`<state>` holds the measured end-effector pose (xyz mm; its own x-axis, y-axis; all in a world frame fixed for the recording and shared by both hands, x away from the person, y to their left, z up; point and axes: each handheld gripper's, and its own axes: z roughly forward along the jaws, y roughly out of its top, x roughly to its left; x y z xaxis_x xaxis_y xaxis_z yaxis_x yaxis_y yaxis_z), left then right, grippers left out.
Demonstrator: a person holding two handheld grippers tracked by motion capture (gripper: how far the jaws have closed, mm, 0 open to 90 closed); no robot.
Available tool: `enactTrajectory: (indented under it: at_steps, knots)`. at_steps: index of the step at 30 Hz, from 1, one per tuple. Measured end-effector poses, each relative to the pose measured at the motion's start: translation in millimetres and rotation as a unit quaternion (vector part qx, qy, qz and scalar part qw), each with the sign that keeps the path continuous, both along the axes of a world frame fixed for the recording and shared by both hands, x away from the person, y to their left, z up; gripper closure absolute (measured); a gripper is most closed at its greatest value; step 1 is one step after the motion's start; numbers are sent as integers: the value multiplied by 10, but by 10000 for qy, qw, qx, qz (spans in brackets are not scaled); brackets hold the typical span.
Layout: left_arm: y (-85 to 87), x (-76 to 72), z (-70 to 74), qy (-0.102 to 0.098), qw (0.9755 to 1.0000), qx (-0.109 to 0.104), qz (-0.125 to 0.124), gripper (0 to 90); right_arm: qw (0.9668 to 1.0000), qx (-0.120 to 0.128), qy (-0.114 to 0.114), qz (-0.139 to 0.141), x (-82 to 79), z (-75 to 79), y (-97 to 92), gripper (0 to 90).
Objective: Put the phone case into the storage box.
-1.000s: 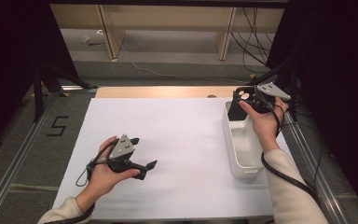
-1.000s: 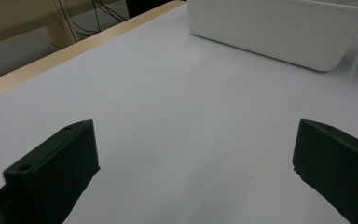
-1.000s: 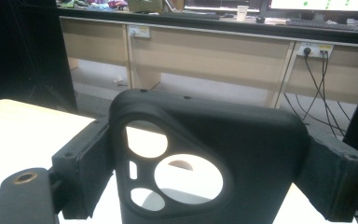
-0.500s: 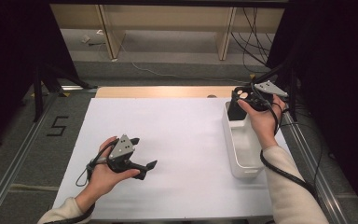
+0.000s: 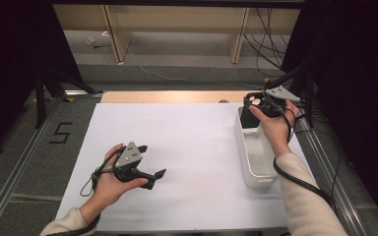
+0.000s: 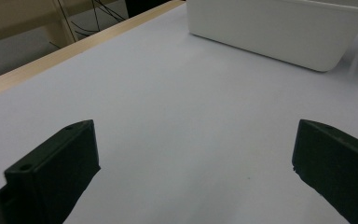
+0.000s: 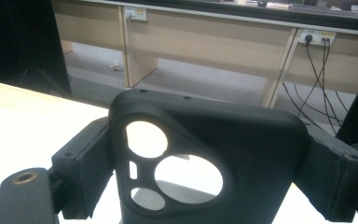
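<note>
The right gripper [image 5: 256,104] clamps a black moulded plastic phone case with round camera cut-outs [image 7: 205,158], held above the far end of the long white plastic bin [image 5: 256,162]. The left gripper [image 5: 150,167] rests low over the white table sheet [image 5: 187,147], jaws spread, nothing between them.

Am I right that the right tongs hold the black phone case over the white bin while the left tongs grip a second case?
Not quite: the left tongs are open and empty, as the left gripper view shows. The right tongs do hold the black phone case over the white bin.
</note>
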<state>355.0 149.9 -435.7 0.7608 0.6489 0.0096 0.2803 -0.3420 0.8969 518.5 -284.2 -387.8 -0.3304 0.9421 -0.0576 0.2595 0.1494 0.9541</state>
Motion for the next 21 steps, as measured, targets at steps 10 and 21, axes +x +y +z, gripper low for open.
enactTrajectory:
  at_steps: [10,21]
  knots:
    - [-2,-8,11,-16,10000,-6,8,0,10000,-8,32,-35,28,-16,-1,154]
    - [-1,-4,7,1,10000,34,16,0,9998,-69,168,-33,93,-97,21,153]
